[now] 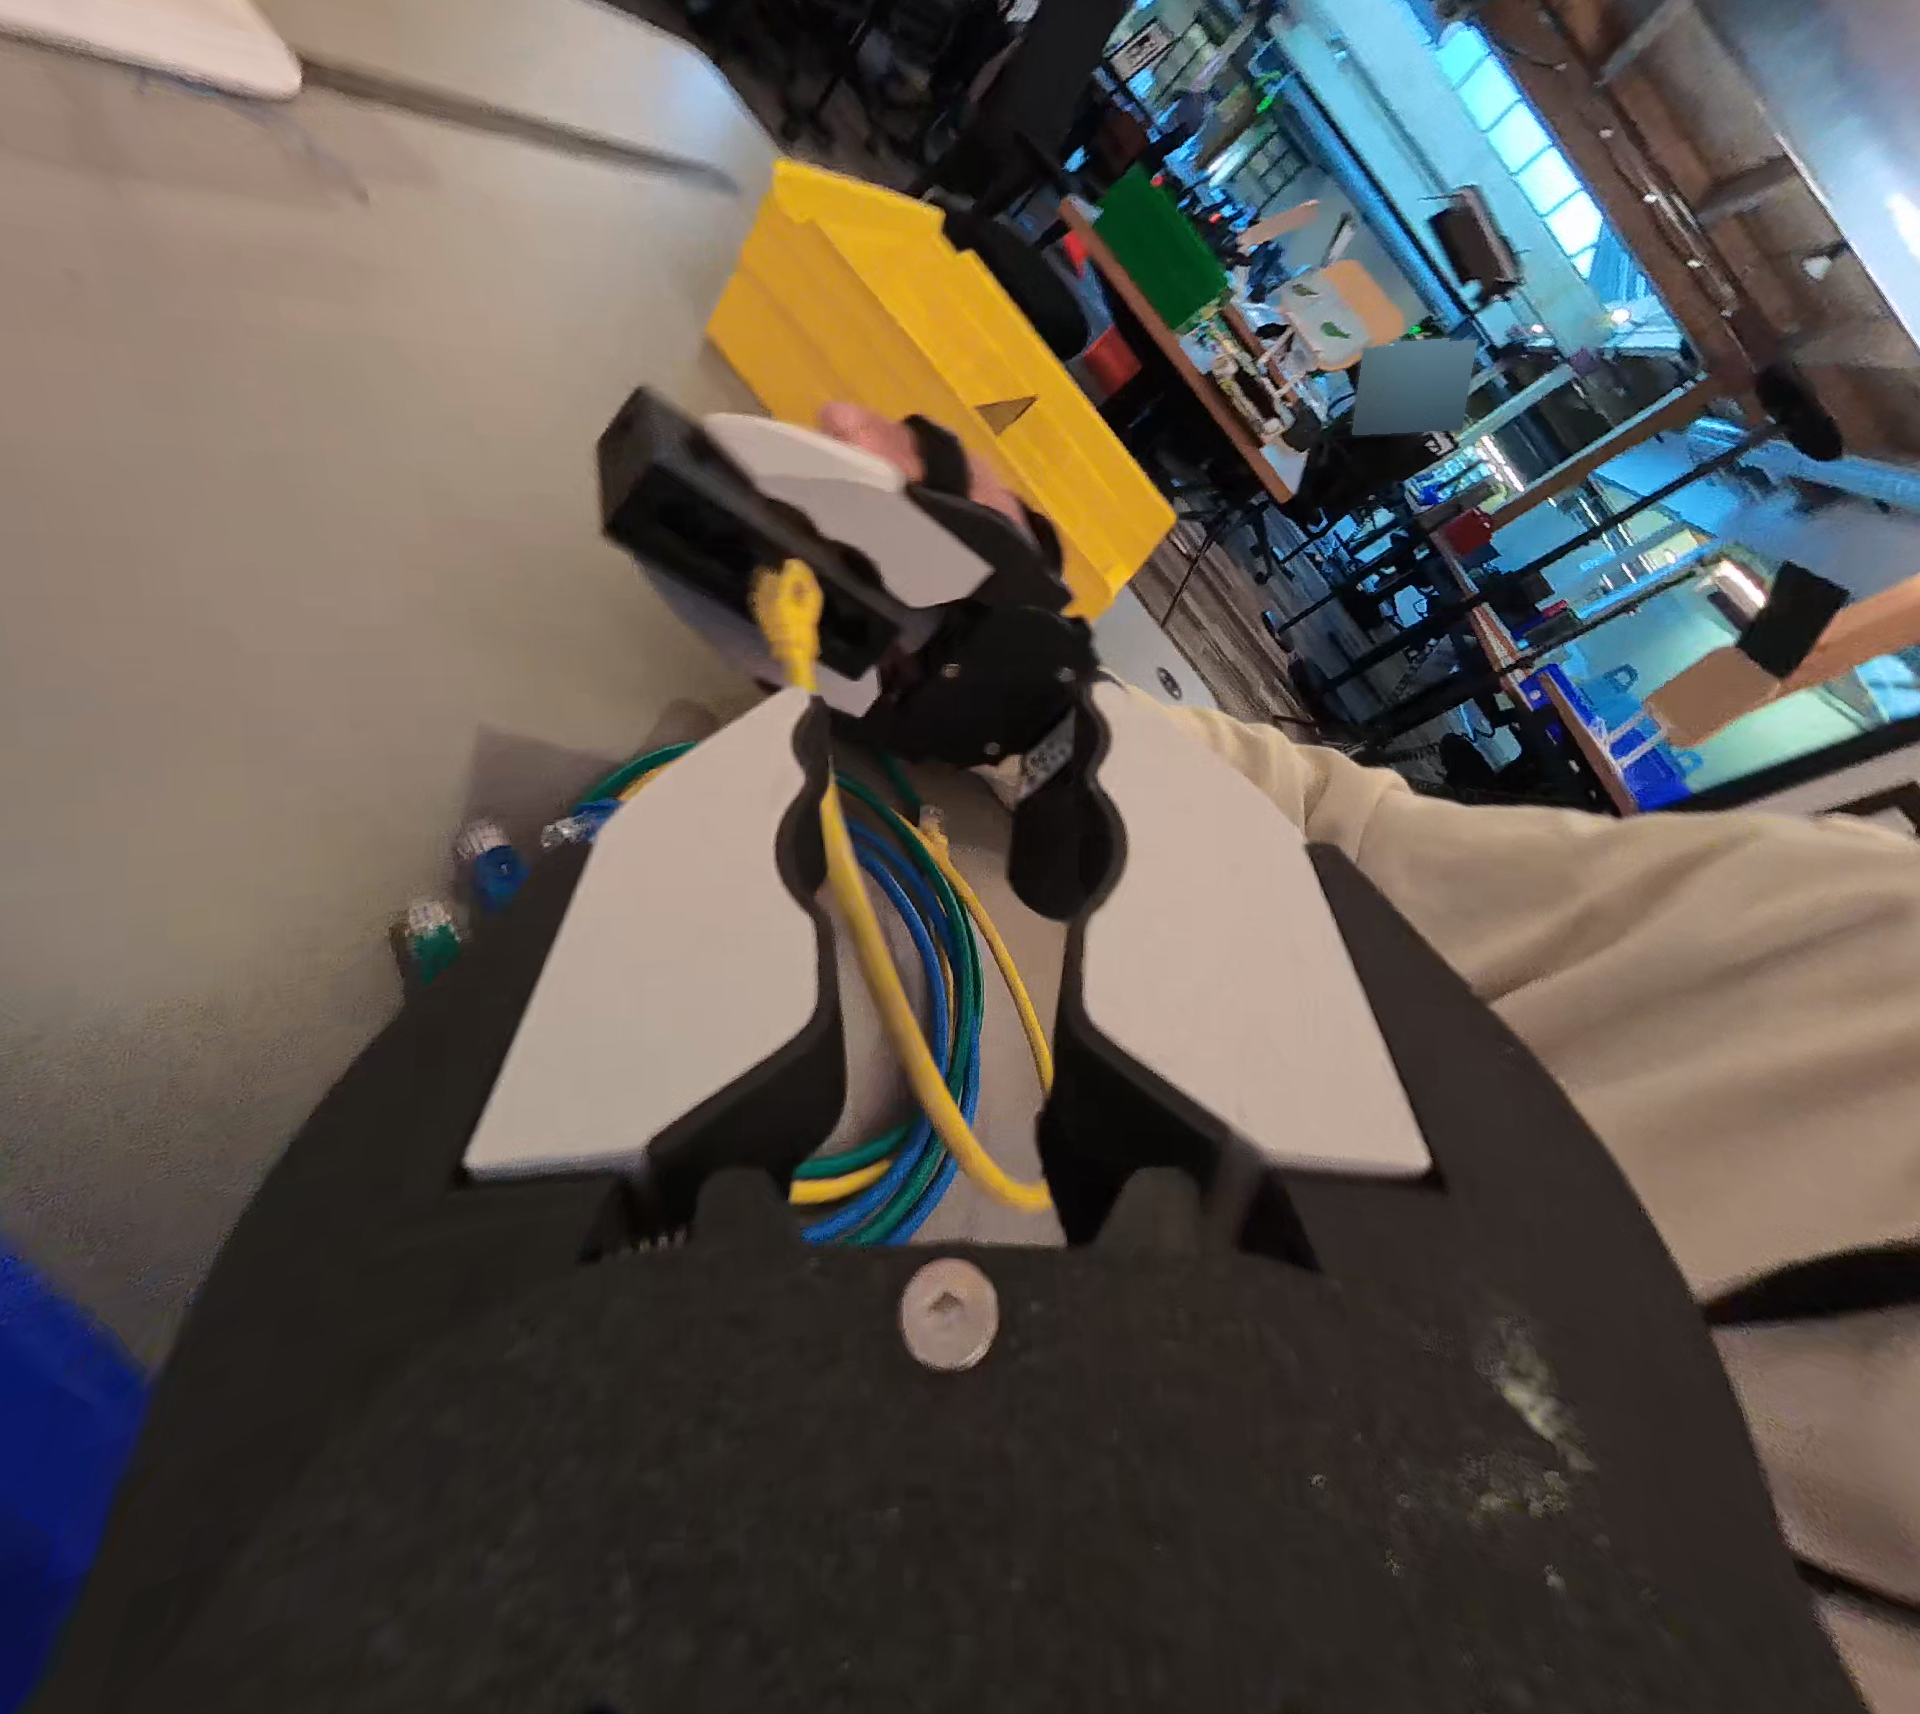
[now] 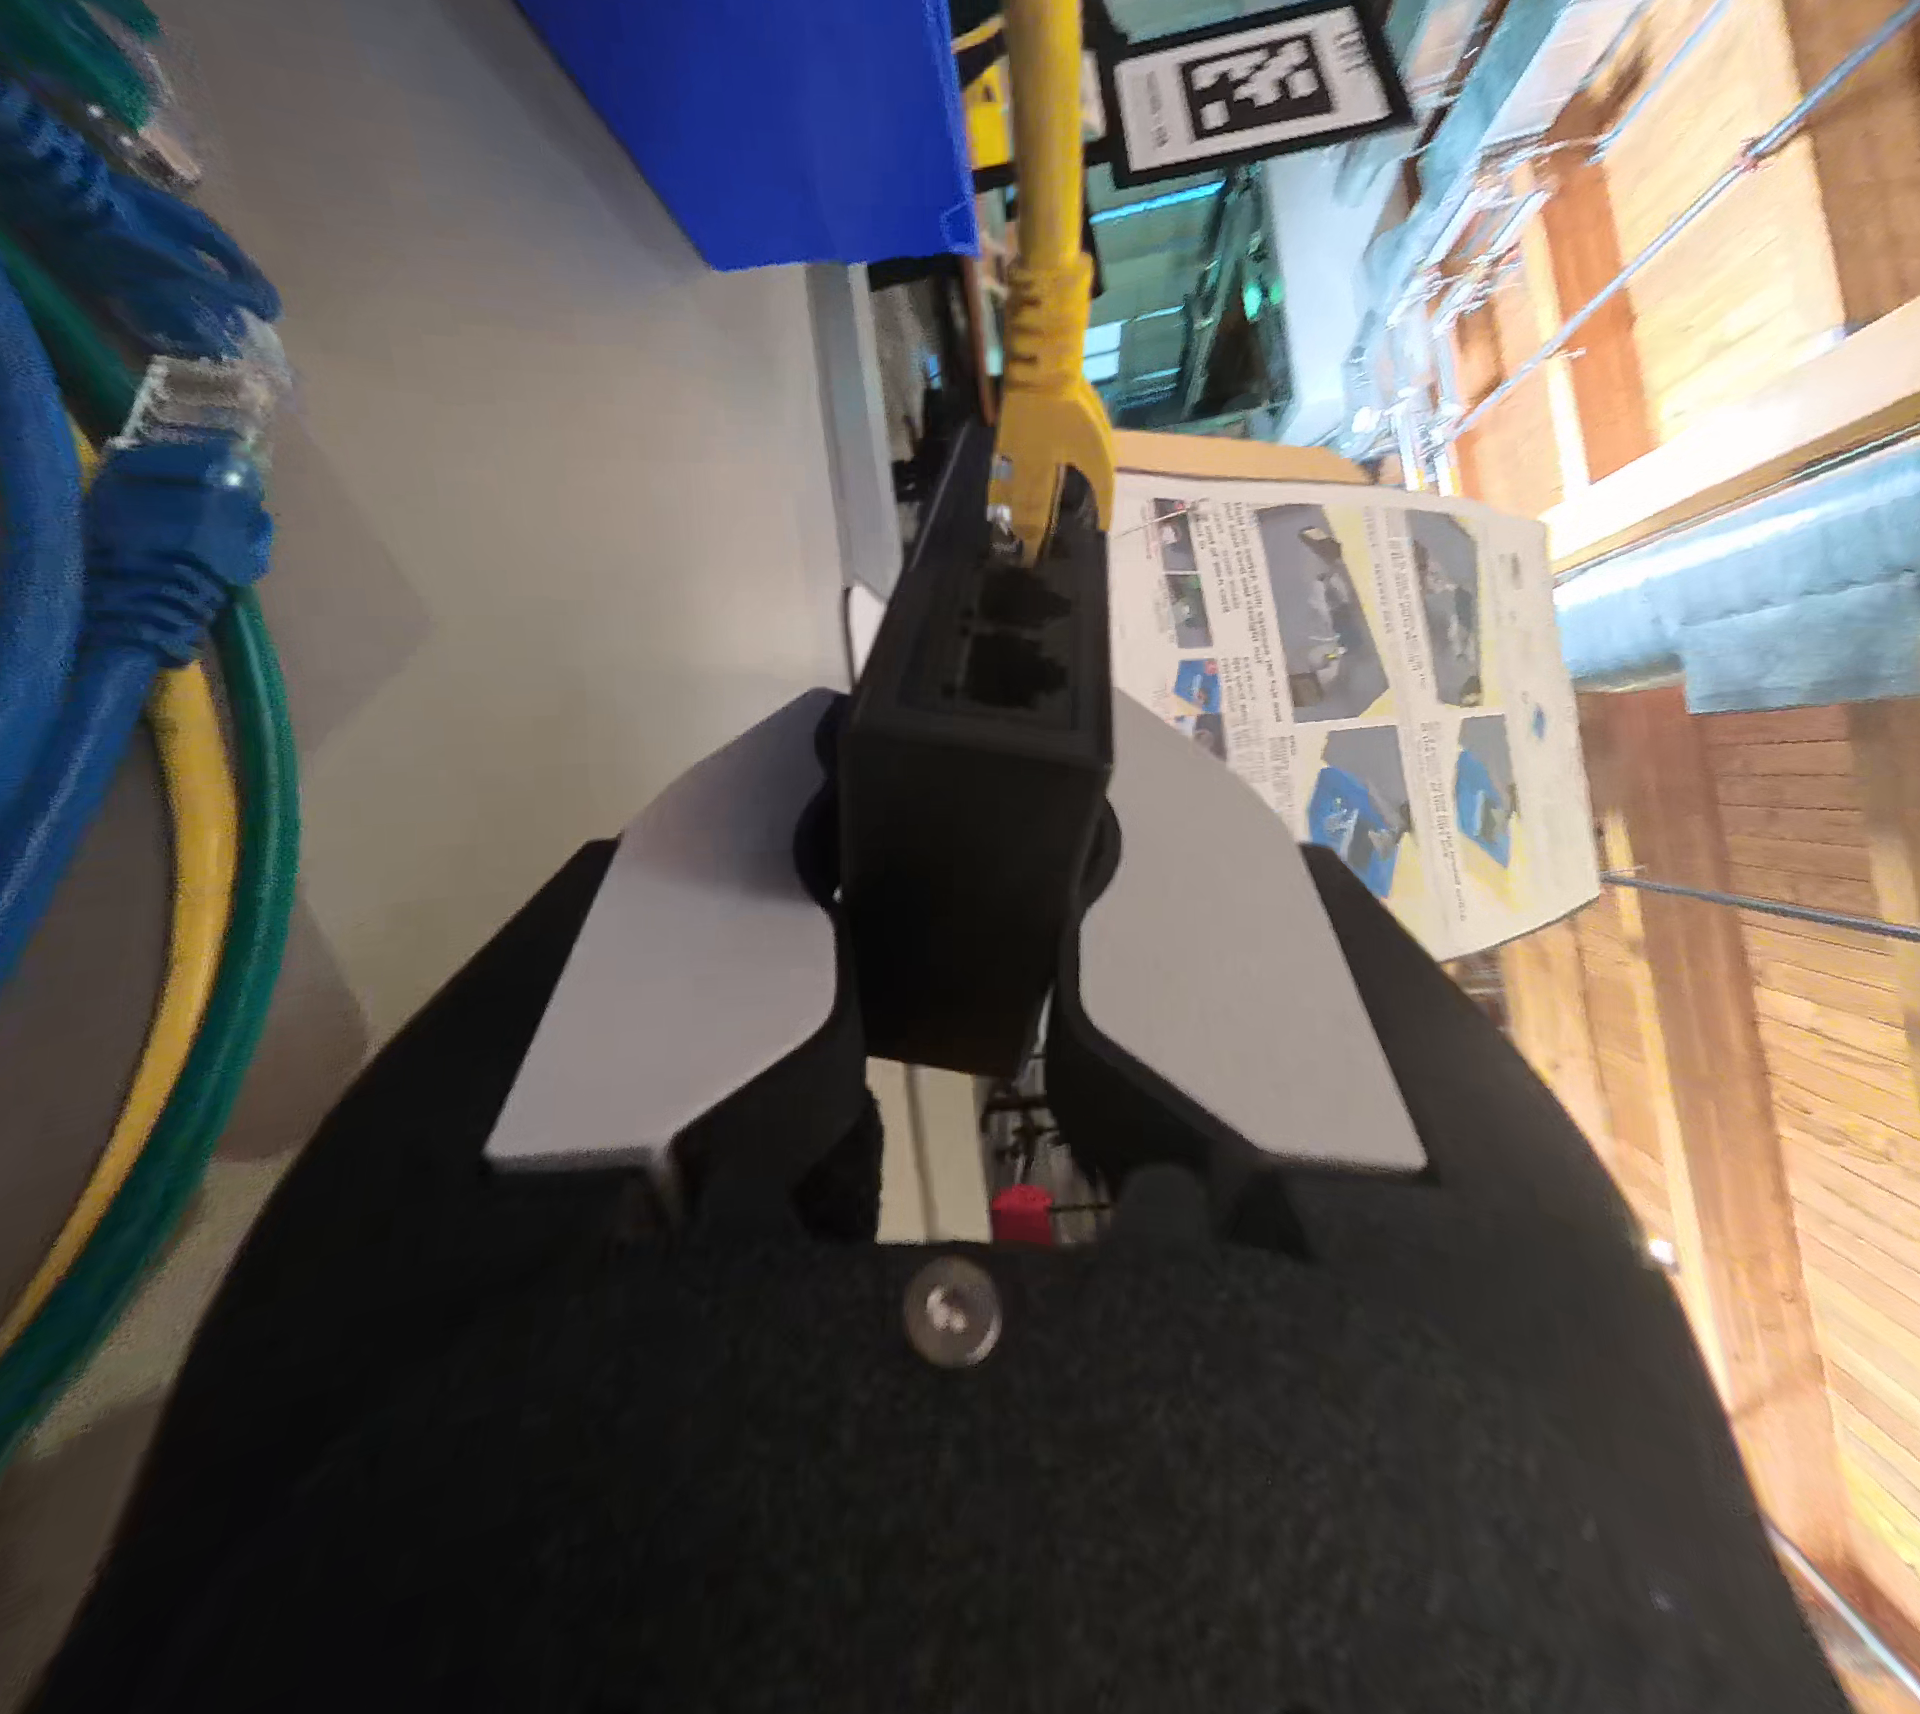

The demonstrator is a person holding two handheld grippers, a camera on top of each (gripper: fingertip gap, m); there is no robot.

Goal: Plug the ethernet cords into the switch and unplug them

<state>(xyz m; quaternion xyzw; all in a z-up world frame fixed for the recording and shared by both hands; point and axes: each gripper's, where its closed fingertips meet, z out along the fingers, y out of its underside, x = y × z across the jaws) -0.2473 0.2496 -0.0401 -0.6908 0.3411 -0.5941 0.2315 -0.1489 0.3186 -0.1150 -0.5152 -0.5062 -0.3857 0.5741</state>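
— Three cords counted: yellow cord point(image 1: 860, 921), blue cord point(image 1: 935, 937), green cord point(image 1: 971, 989). One switch point(image 2: 966, 833).
— Whereabouts of the switch?
— Clamped tight in the right tongs point(image 2: 971, 729), raised off the surface point(image 1: 260, 521), long axis running straight out along the fingers.
— Ports?
— Yellow plug point(image 2: 1044, 459) seated in the far one; two empty ones seen nearer the tongs.
— And the left tongs point(image 1: 945, 729)?
— Partly open, gripping nothing. Yellow cord threading the gap, lying against one pad. Switch just ahead, up-left of the tips; cord roughly in line with the fingers. Probably due to close behind the plug and draw straight back.
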